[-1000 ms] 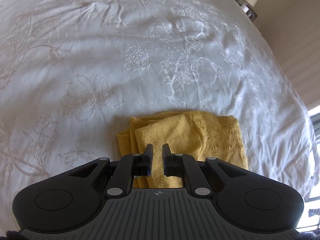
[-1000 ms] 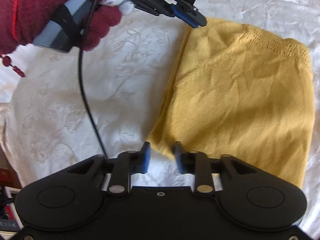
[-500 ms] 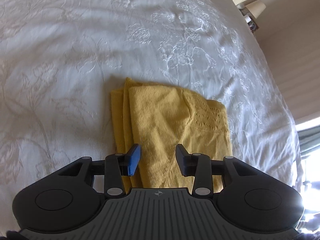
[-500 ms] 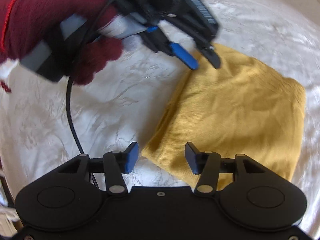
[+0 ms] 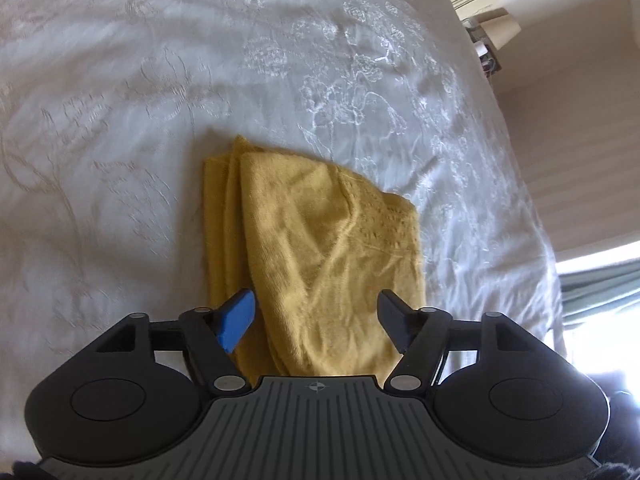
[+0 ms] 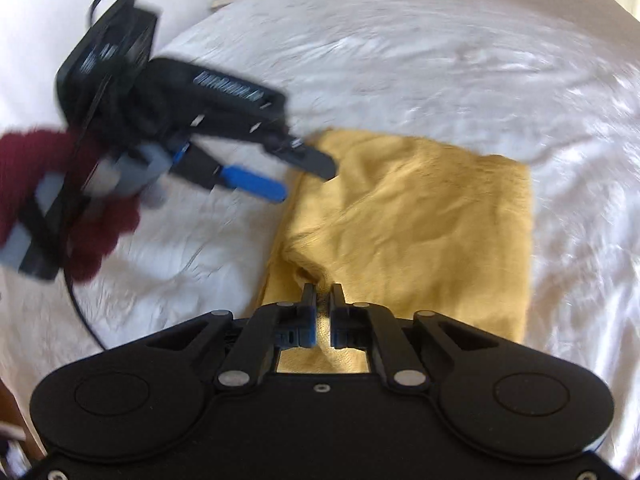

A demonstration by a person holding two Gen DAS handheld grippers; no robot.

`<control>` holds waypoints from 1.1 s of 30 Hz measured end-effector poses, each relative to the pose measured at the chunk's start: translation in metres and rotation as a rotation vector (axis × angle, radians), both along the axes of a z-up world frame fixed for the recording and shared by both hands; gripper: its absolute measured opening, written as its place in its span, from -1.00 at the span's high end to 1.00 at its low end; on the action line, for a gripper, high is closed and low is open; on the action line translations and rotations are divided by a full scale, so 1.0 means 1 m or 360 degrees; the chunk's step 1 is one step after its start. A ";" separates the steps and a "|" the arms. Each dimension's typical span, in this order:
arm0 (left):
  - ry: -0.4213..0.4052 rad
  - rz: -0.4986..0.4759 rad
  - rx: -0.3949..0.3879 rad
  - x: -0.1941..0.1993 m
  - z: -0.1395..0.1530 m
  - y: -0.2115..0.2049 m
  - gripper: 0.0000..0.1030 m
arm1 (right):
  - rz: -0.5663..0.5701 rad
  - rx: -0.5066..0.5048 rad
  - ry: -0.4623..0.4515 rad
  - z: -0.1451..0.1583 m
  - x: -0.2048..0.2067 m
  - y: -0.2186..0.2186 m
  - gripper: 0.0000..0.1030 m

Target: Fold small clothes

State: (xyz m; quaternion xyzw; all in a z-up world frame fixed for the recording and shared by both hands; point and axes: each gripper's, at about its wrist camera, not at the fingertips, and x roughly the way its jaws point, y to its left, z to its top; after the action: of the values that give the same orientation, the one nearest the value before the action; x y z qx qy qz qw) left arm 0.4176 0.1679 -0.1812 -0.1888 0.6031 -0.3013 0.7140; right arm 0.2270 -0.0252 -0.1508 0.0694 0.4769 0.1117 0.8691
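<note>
A small mustard-yellow knit garment (image 5: 320,264) is lying partly folded on a white embroidered bedspread (image 5: 140,80), its layered edges stacked along the nine o'clock side in the left wrist view. At six o'clock in the right wrist view, the right gripper (image 6: 322,300) is clenching a raised pucker of the garment's near edge, a tent of knit showing between its closed jaws. The left gripper (image 5: 316,322) is hovering over the cloth's near end with its jaws opening and nothing pinched between them, though fabric is lying below the gap; in the right wrist view it is reaching in from nine o'clock, gripped by a hand in a dark red glove (image 6: 48,208), with a black cable (image 6: 80,312) trailing beneath. The step in hand appears to be picking up the near edge for another fold; the next move likely calls for the left jaws to close on a matching corner so both sides lift evenly. Open bedding is spreading from ten to two o'clock beyond the garment, while the bed's edge is falling away toward three o'clock beside a lamp (image 5: 502,32).
</note>
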 end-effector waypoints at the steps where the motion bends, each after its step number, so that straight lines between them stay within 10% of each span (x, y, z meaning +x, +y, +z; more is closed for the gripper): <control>1: 0.0022 0.0004 -0.0003 -0.001 -0.003 -0.002 -0.33 | -0.0022 0.0015 0.0004 0.000 0.000 -0.004 0.79; 14: 0.0090 0.0105 -0.0101 0.012 -0.035 -0.037 -0.33 | -0.0042 0.0050 0.0017 0.001 -0.009 -0.002 0.79; 21: -0.0039 0.0089 0.0034 0.020 -0.027 -0.042 0.80 | -0.0034 0.0055 -0.0001 0.002 -0.011 0.001 0.79; 29: -0.0361 -0.0209 0.0174 0.008 0.021 -0.045 0.80 | 0.0020 0.0122 -0.0034 0.012 -0.014 0.010 0.78; 33: -0.0263 -0.0256 0.0236 0.015 0.002 -0.045 0.74 | 0.0126 0.0115 0.0092 -0.017 -0.002 0.033 0.71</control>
State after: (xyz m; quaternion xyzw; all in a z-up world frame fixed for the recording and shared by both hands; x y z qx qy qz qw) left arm 0.4329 0.1232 -0.1790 -0.0610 0.5761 -0.3267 0.7468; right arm 0.2250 0.0074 -0.1677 0.0849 0.4999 0.1610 0.8467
